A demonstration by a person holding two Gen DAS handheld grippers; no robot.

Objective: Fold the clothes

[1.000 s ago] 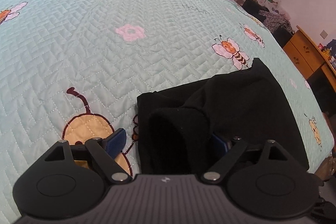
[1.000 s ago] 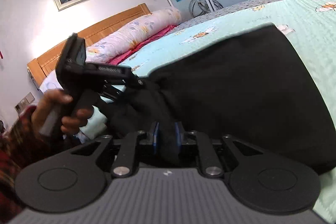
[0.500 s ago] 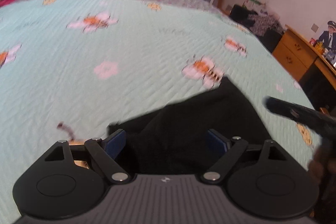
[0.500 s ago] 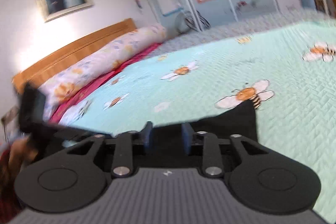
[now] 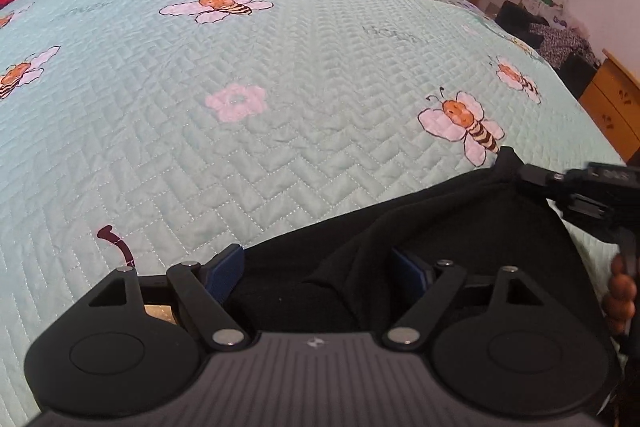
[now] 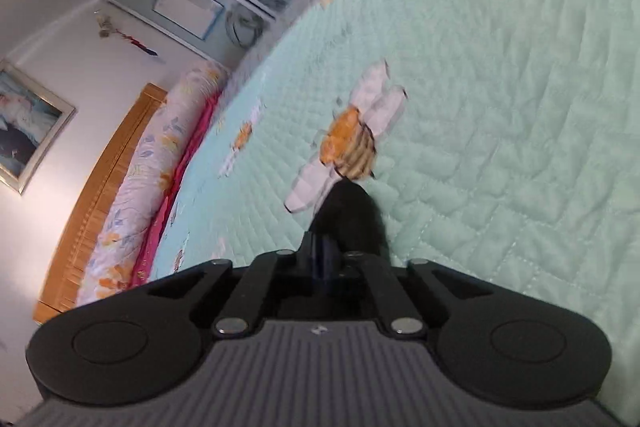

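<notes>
- On the near right part of the mint bee-print quilt (image 5: pixel 280 131) lies one black garment (image 5: pixel 460 227), doubled into layers, its far corner lifted.
- Right gripper (image 6: pixel 330 253): jaws clamped on that corner, close over the quilt.
- Left gripper (image 5: pixel 316 267): jaws apart, straddling the near edge without gripping.
- Judgement: a fold is in hand; the corner needs laying flat, edges aligned.
- Count: one garment, two grippers, one hand (image 5: pixel 620 295) visible.
</notes>
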